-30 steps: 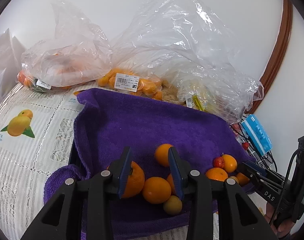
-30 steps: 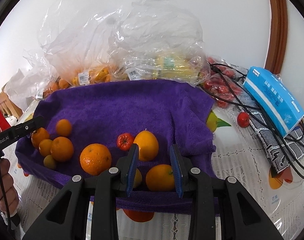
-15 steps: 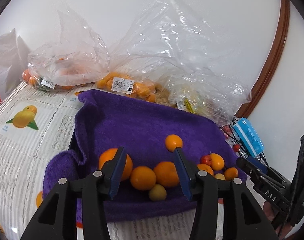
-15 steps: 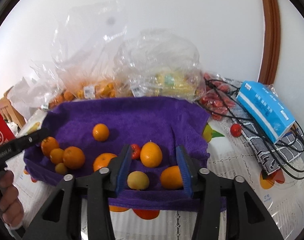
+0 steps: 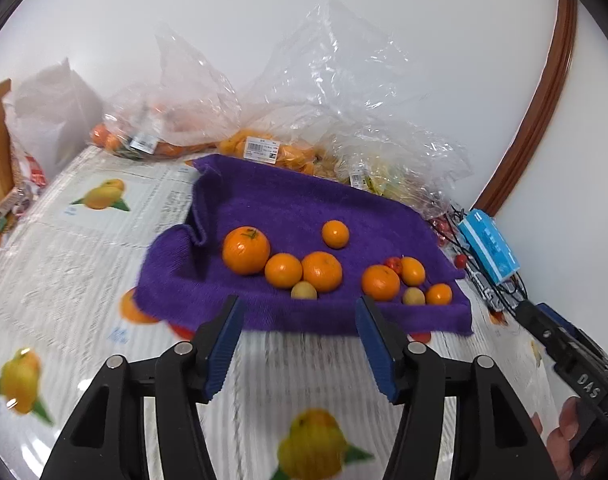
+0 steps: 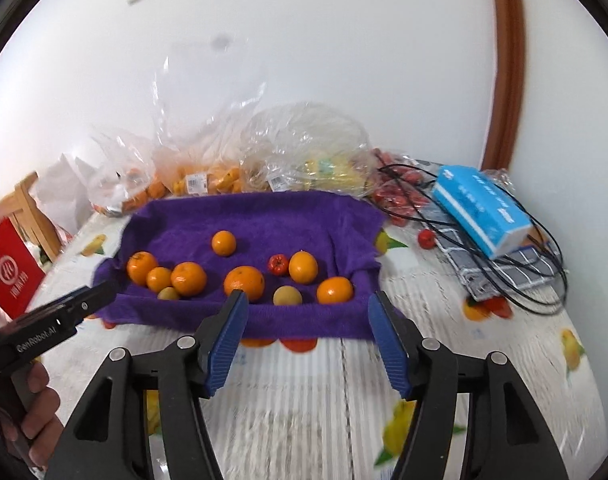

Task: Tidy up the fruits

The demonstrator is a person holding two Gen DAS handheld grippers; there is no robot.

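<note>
Although both tools hang over bare printed cloth on the table (image 5: pixel 63 280), neither has anything between its blue pads. The left tool (image 5: pixel 299 344) has its jaws opening, with only tablecloth in the gap. The right tool (image 6: pixel 308 336) is likewise opening on nothing. A hand (image 6: pixel 35 420) grips the left tool's handle at the lower left of the right wrist view.

The fruit lies ahead of both tools and below their line, all of it on the purple towel (image 5: pixel 287 204), whose near hem sits just beyond the fingertips. In the left view the closest piece is a small yellowish fruit (image 5: pixel 304 291), almost dead ahead, touching two oranges behind it; the big orange (image 5: pixel 246 250) lies further left. In the right view another pale yellowish fruit (image 6: pixel 287 295) sits straight ahead, between a large orange (image 6: pixel 244 283) and a smaller one (image 6: pixel 334 290). A small red fruit (image 6: pixel 278 265) lies beside a yellow-orange one further back. Being round, none offers a long axis to line up with.

Each tool points forward and downward at the towel. By my reckoning, each hand is nearer its own half.

Behind the towel, clear plastic bags (image 5: pixel 336 92) of more fruit rest against the wall, with a blue box (image 6: pixel 480 208) to the right.
</note>
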